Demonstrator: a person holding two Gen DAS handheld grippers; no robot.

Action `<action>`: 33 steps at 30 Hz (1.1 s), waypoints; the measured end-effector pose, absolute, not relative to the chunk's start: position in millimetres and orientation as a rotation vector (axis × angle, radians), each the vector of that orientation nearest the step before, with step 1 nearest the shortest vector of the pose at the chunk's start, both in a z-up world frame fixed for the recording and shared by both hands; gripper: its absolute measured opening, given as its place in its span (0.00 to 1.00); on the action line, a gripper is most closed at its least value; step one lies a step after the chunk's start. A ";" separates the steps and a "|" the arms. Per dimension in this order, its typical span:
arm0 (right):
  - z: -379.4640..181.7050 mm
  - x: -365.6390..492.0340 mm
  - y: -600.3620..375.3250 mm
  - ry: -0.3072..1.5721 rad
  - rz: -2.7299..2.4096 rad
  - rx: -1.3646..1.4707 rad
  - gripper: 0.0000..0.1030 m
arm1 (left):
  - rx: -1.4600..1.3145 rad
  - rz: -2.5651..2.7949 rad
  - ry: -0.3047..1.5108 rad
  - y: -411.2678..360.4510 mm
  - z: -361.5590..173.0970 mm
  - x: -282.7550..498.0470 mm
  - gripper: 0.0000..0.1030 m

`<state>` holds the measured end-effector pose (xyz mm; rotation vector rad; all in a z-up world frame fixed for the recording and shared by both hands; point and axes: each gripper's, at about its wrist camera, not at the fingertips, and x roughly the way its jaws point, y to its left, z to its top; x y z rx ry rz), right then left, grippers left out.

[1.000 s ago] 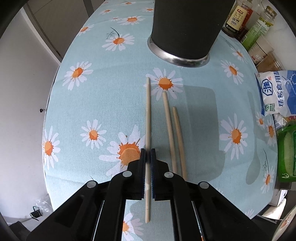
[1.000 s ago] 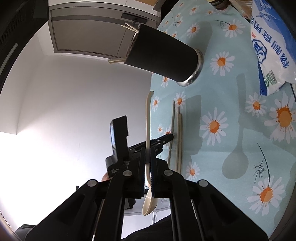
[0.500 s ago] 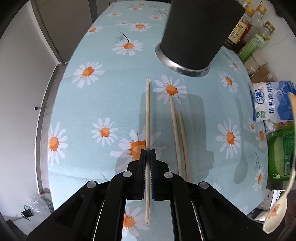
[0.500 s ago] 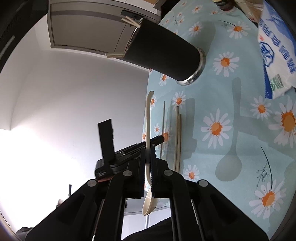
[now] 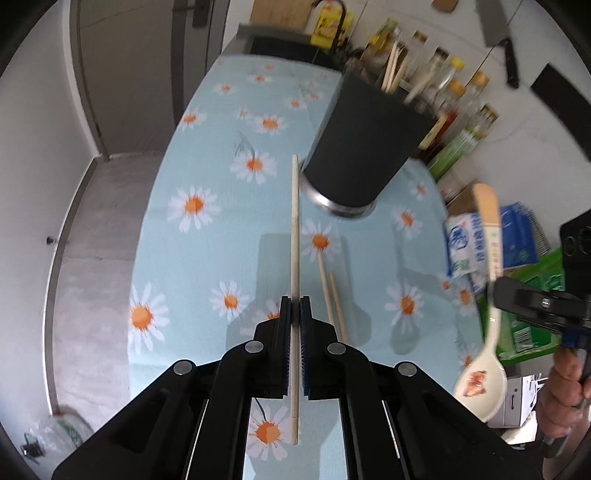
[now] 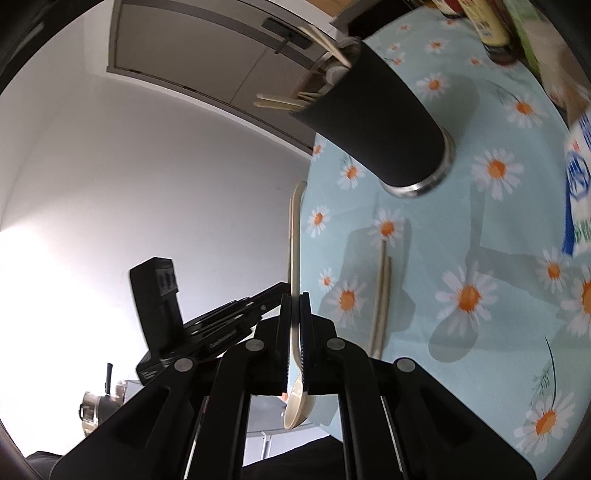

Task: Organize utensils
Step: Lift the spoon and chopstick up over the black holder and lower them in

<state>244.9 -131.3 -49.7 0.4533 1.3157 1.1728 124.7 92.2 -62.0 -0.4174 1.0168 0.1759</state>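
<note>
The left tongs (image 5: 294, 317) are clamped tight on a single wooden chopstick (image 5: 294, 236), gripping it past its middle so that a short end sticks back under the jaws and the long end points ahead toward the holder. The chopstick is clear of the worktop (image 5: 207, 258), which wears a pale blue cloth printed with daisies. Just right of the tongs, two more chopsticks (image 5: 330, 295) lie side by side on the cloth, nearly touching each other.

The right tongs (image 6: 294, 306) are closed on the handle of a cream plastic spoon (image 6: 294, 251), its bowl hanging back below the jaws and its handle tip pointing forward. In the left wrist view the same spoon (image 5: 489, 295) shows at the right edge, held above the worktop's right side, with a hand (image 5: 561, 398) on the grip behind it.

Farther on stands the black utensil holder (image 5: 365, 147) with a metal ring at its base, upright on the cloth; several chopsticks and a pale handle already poke out of its mouth. Nothing lies between the held chopstick's tip and the holder's near wall.

To the right, off the cloth's edge, sit a blue-and-white bag (image 5: 469, 243) and green packets (image 5: 532, 295). Behind the holder a row of sauce bottles (image 5: 450, 96) lines the wall, where a cleaver (image 5: 502, 33) hangs. A door (image 5: 129, 74) stands at the far left.
</note>
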 end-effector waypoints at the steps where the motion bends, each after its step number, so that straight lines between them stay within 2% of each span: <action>1: -45.3 244.6 -127.2 1.299 1.172 0.447 0.05 | -0.416 0.167 1.004 94.3 -57.4 125.0 0.03; 12: -6.6 258.2 -97.4 1.135 1.129 0.425 0.05 | -0.389 0.011 0.824 119.1 -7.3 145.7 0.03; 19: 25.2 291.2 -104.4 0.988 1.045 0.420 0.05 | -0.401 -0.089 0.680 131.8 25.2 166.1 0.03; 33: 63.6 355.5 -92.1 0.833 1.014 0.436 0.05 | -0.388 -0.212 0.451 141.4 67.7 212.8 0.03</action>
